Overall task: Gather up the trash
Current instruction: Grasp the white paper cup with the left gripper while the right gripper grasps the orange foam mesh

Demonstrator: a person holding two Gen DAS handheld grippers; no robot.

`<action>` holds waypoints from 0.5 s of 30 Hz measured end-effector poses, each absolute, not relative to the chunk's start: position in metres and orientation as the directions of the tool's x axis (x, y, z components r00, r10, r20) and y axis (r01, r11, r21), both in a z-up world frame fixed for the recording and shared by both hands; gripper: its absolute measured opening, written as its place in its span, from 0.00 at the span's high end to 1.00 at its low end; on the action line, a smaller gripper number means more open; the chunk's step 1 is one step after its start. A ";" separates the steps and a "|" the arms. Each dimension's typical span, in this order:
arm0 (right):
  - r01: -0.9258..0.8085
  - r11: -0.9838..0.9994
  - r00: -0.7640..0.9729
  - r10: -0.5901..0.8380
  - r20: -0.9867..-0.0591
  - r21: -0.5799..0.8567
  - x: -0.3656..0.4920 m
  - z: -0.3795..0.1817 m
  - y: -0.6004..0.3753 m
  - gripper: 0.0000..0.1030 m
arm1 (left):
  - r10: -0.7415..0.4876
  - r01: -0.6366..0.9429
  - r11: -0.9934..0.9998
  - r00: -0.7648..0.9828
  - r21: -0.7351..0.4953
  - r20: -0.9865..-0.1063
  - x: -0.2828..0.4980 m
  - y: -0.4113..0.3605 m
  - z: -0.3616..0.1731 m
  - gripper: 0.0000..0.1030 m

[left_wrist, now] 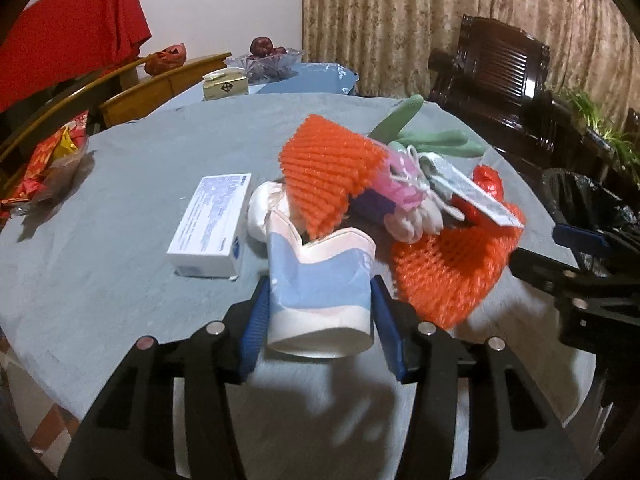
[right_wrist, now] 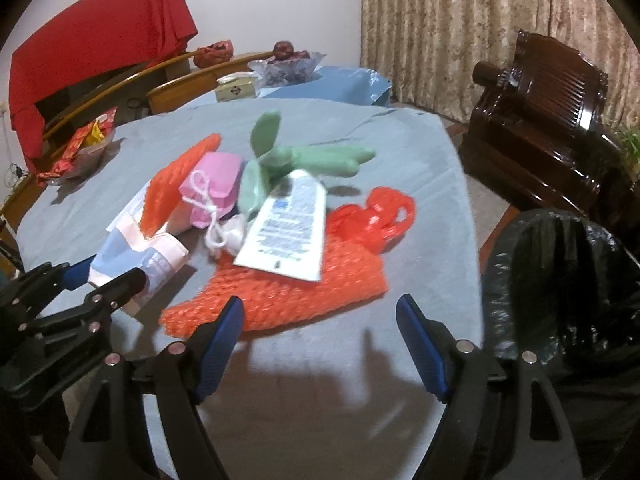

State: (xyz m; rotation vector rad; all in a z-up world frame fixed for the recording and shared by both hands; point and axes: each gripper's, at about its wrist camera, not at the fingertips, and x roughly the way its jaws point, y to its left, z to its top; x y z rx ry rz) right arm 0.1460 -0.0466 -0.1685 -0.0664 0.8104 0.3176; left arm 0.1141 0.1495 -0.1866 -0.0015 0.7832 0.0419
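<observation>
The left gripper (left_wrist: pixel 320 312) is pinching the crumpled paper cup (left_wrist: pixel 320 280) on the grey-covered table (left_wrist: pixel 100 200), its rim hiding part of the trash pile (left_wrist: pixel 400 200), while the right gripper (right_wrist: pixel 320 344) is hovering spread and empty beside the half-cut-off black-lined bin (right_wrist: pixel 560 280).

Home dining room. Round counter (left_wrist: pixel 120 184) under a grey-blue cloth. Curved-back wooden chairs (left_wrist: pixel 160 84) drawn up on the far side. Glass fruit bowl (right_wrist: pixel 286 65) with dark red fruit on a second surface behind. Patterned beige curtains (left_wrist: pixel 440 20) floor-length along the back wall. Carved dark-wood armchair (right_wrist: pixel 560 92) beside them. Red cloth (right_wrist: pixel 100 40) draped over furniture at left. Bin with black liner (right_wrist: pixel 560 280) by the counter edge. Snack dish (right_wrist: pixel 88 148) with red wrappers.
</observation>
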 end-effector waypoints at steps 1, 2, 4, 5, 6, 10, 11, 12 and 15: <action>-0.305 0.950 0.639 0.252 -0.727 0.061 0.147 -0.172 -0.042 0.25 | 0.038 -0.039 0.999 0.705 0.015 -0.708 0.113 0.150 -0.187 0.53; -0.304 0.951 0.634 0.251 -0.731 0.063 0.148 -0.174 -0.040 0.25 | 0.038 -0.041 0.999 0.702 0.013 -0.712 0.113 0.153 -0.188 0.53; -0.297 0.952 0.622 0.253 -0.741 0.075 0.152 -0.180 -0.037 0.24 | 0.037 -0.043 0.999 0.697 0.010 -0.716 0.112 0.156 -0.191 0.53; -0.290 0.953 0.615 0.253 -0.747 0.084 0.155 -0.183 -0.034 0.24 | 0.037 -0.043 0.999 0.695 0.010 -0.718 0.111 0.157 -0.192 0.53; -0.284 0.954 0.610 0.254 -0.751 0.092 0.158 -0.186 -0.033 0.24 | 0.036 -0.043 0.999 0.693 0.009 -0.720 0.111 0.158 -0.193 0.53; -0.259 0.956 0.592 0.270 -0.759 0.138 0.163 -0.183 -0.034 0.24 | 0.039 -0.044 0.999 0.697 0.011 -0.716 0.111 0.162 -0.193 0.53; -0.260 0.955 0.589 0.274 -0.760 0.142 0.162 -0.180 -0.034 0.24 | 0.041 -0.044 0.999 0.701 0.014 -0.712 0.111 0.163 -0.192 0.53; -0.260 0.955 0.587 0.275 -0.762 0.144 0.161 -0.179 -0.034 0.24 | 0.042 -0.044 0.999 0.705 0.016 -0.708 0.110 0.163 -0.192 0.53; -0.247 0.956 0.573 0.274 -0.772 0.156 0.159 -0.180 -0.034 0.24 | 0.046 -0.043 0.999 0.708 0.021 -0.705 0.110 0.162 -0.194 0.53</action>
